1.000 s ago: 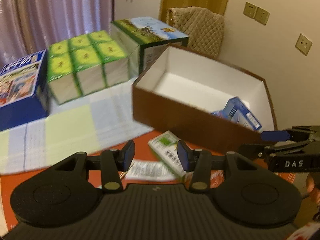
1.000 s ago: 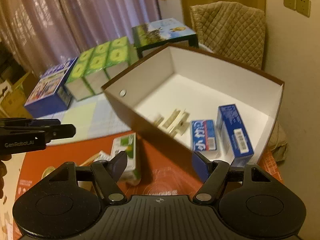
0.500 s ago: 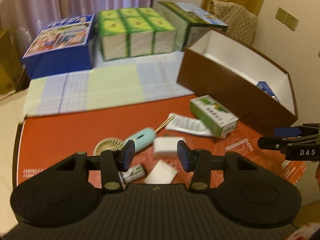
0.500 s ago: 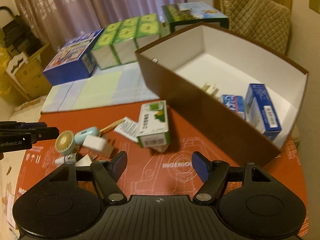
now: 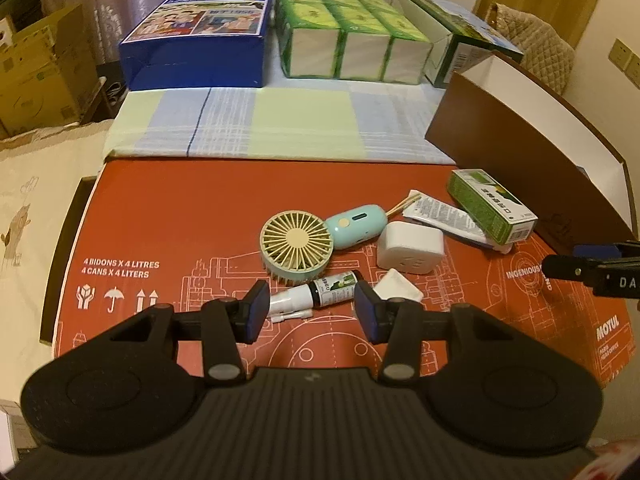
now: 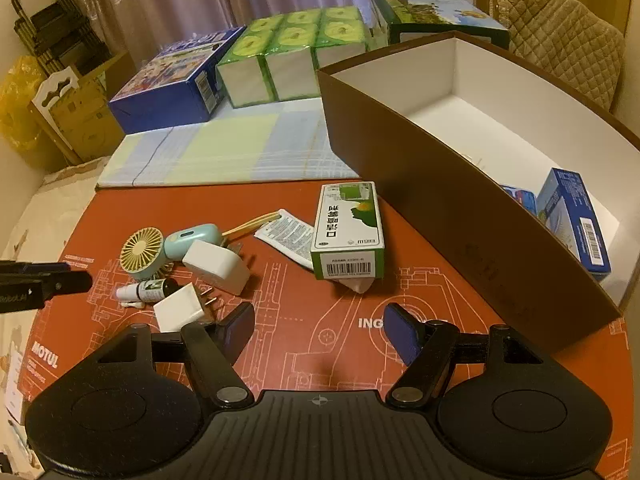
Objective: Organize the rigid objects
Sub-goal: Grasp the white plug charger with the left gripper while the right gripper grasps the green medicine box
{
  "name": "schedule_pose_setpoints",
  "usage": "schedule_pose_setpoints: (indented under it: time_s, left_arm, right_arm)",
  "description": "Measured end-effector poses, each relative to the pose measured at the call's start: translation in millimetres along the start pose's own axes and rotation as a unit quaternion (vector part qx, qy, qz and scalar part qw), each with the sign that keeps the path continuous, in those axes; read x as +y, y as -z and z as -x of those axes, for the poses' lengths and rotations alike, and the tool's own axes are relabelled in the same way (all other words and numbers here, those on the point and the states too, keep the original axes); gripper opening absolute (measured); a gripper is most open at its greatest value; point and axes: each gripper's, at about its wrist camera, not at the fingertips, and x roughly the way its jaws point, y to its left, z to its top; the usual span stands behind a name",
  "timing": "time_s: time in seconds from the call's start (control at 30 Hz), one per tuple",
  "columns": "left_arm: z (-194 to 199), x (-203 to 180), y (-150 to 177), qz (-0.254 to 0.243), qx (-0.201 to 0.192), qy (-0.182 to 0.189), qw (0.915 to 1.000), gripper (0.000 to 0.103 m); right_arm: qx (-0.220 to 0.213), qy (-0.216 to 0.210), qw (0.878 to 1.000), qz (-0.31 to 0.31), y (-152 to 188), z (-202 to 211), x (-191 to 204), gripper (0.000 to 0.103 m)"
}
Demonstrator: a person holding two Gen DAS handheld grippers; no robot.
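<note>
Loose items lie on the red mat (image 5: 168, 216): a mint handheld fan (image 5: 298, 240), a white charger block (image 5: 412, 247), a small spray bottle (image 5: 316, 294), a small white plug (image 6: 182, 307), a white tube (image 5: 444, 216) and a green box (image 5: 490, 205). The brown storage box (image 6: 440, 196) at the right holds blue boxes (image 6: 574, 220). My left gripper (image 5: 308, 310) is open and empty, just short of the spray bottle. My right gripper (image 6: 318, 330) is open and empty above the mat, in front of the green box (image 6: 348, 230).
A checked cloth (image 5: 276, 124) covers the table's far part. Behind it stand a blue carton (image 5: 196, 32), green tissue packs (image 5: 348, 36) and a green-white carton (image 5: 452, 36). A quilted chair (image 6: 560, 32) is at the back right. Cardboard boxes (image 5: 36, 76) sit at the left.
Both grippers have pulled back and left from the brown box, over the loose items. The left one now faces the fan and spray bottle. Both stayed open and empty.
</note>
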Motion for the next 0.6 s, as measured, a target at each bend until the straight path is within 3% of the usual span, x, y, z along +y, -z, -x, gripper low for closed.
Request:
schedule_pose_setpoints:
  time_s: [0.23,0.6]
  left_arm:
    - [-8.2,1.8,3.8,0.022,-0.001,-0.011,0.9997,0.042]
    - [-28.7,-10.0,8.5,0.016,0.009,-0.01,0.9998,0.042]
  right_arm:
    - [0.001,0.005,1.0,0.004,-8.6,-19.6,-7.8,0.068]
    - [0.005,0.008,1.0,0.014,-26.4,-54.2,-16.5,0.068]
